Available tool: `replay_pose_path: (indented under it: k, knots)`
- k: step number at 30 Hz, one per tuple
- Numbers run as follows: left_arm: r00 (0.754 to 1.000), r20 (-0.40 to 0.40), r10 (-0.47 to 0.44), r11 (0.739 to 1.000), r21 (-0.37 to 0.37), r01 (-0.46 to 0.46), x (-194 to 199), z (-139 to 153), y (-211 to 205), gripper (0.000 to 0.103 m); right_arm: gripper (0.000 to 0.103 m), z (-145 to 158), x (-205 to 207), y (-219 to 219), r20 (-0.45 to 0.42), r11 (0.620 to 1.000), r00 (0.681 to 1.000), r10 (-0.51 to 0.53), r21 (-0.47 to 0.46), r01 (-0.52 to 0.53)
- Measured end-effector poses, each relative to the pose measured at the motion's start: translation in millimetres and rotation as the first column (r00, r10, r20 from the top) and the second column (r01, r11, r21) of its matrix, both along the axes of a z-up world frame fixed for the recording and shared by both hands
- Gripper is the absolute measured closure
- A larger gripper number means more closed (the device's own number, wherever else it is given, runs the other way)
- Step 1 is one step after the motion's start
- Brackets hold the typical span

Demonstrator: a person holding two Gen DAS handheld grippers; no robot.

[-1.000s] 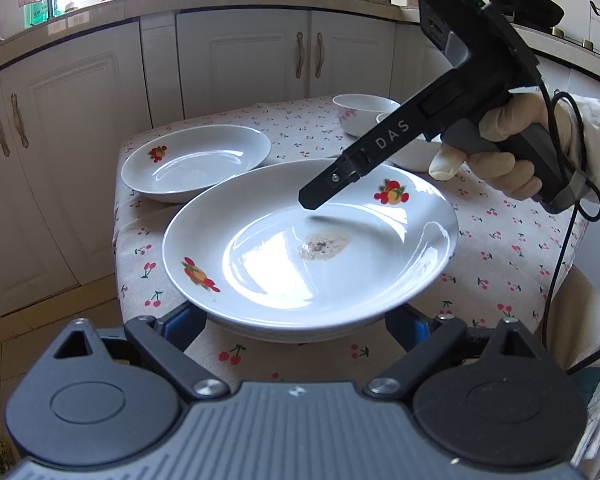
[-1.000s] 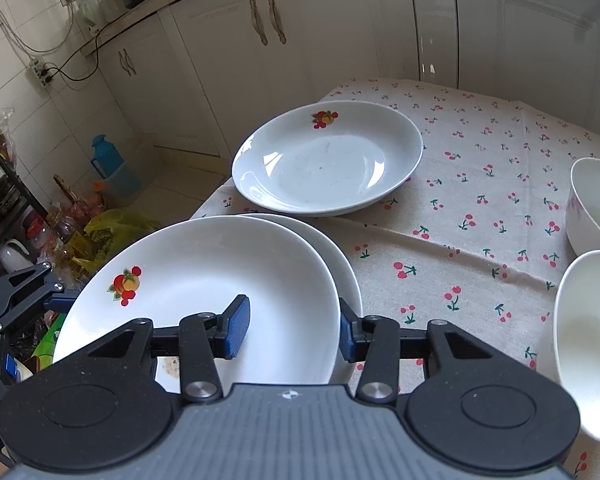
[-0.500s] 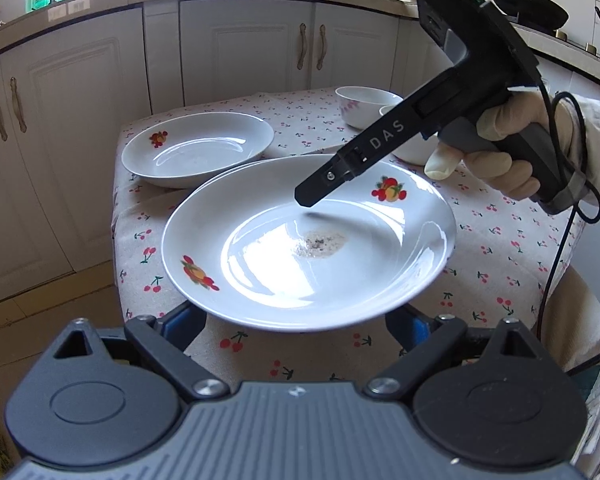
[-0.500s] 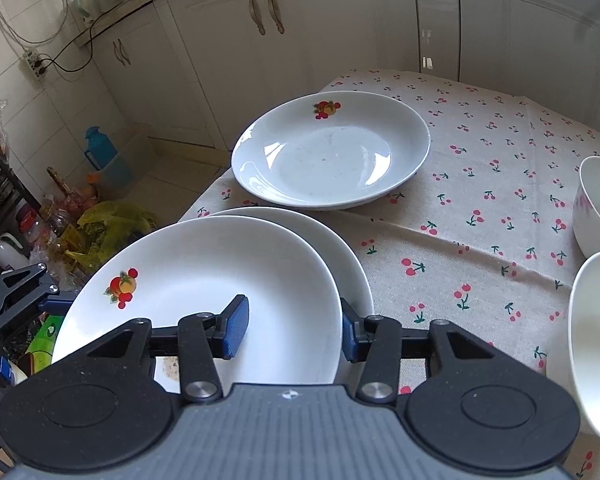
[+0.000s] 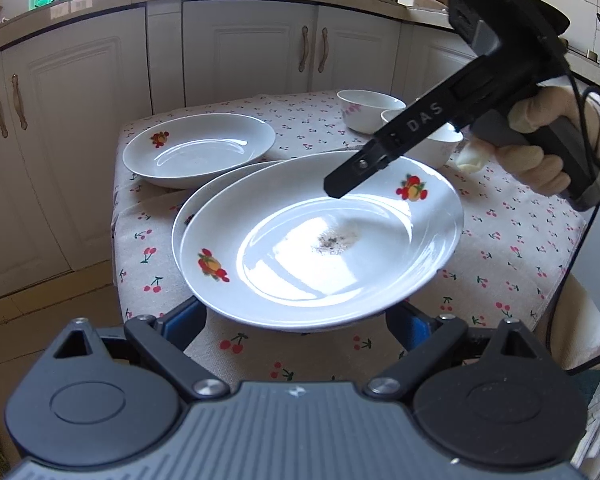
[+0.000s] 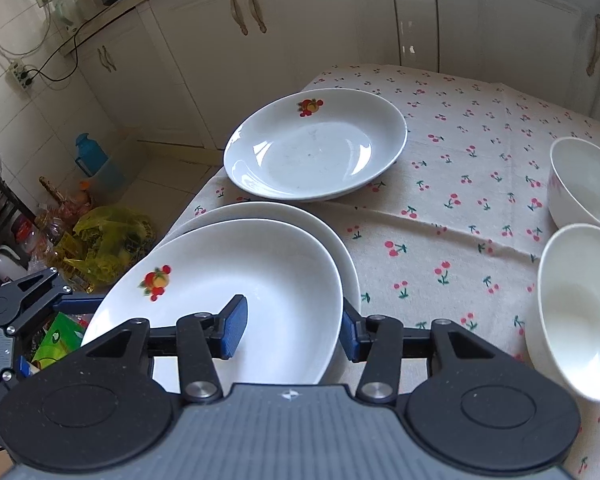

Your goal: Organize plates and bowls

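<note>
A white plate (image 5: 320, 248) with fruit prints and dark crumbs in its well hangs tilted over a second plate (image 5: 188, 216) at the table's corner. My left gripper (image 5: 300, 314) is shut on its underside, blue pads on either side below the rim. In the right wrist view the same plate (image 6: 240, 280) juts out past the table edge toward the left gripper (image 6: 56, 332). My right gripper (image 6: 292, 328) straddles the plate's rim, one pad inside and one outside. Its jaws are opening, and the pads look clear of the rim. One of its fingers (image 5: 380, 152) reaches over the plate.
A third fruit-print plate (image 6: 316, 148) and two white bowls (image 6: 584, 180) (image 6: 580, 312) stand on the cherry-print tablecloth (image 6: 460, 140). White cabinets close in behind. A yellow bag (image 6: 108, 240) and a blue jug (image 6: 92, 156) lie on the floor beside the table. A gloved hand (image 5: 540, 160) holds the right gripper.
The held plate has lifted and shifted off the lower plate, whose rim now shows at its left. The right gripper's pads have spread slightly.
</note>
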State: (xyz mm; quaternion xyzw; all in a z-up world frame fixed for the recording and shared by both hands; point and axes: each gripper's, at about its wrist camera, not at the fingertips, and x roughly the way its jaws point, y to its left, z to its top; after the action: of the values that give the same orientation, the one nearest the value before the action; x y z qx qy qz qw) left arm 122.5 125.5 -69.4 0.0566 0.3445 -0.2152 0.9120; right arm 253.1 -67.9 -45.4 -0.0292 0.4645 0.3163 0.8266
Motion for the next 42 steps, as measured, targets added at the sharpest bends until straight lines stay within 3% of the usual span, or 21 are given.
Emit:
replay_pose_path:
  k: [16, 22, 27, 31, 38, 42]
  knots:
    - [1.0, 0.023, 0.004, 1.0, 0.023, -0.005, -5, 1, -6, 0.007, 0.042, 5, -26, -7, 0.03, 0.998, 0.999, -0.04, -0.052, 0.041]
    - [0.998, 0.045, 0.035, 0.999, -0.024, -0.034, -9, 9, -1, 0.007, 0.04, 2, -32, -11, 0.05, 0.998, 0.998, -0.044, -0.043, 0.046]
    - [0.994, 0.098, 0.055, 0.998, -0.02, -0.054, -13, 24, 1, 0.006, 0.008, 15, -41, -13, 0.105, 0.999, 0.993, -0.05, 0.004, 0.049]
    - [0.99, 0.126, 0.068, 0.998, -0.016, -0.066, -7, 35, 9, 0.006, 0.003, 26, -47, -12, 0.17, 0.998, 0.984, -0.062, 0.025, 0.058]
    - [0.977, 0.186, 0.1, 0.995, -0.015, -0.099, 29, 56, 39, 0.006, 0.002, 40, -35, -9, 0.216, 0.998, 0.974, -0.063, 0.044, 0.054]
    - [0.968, 0.229, 0.099, 0.993, 0.041, -0.111, 64, 57, 55, 0.006, 0.002, 47, -16, -4, 0.239, 0.998, 0.969, -0.065, 0.036, 0.058]
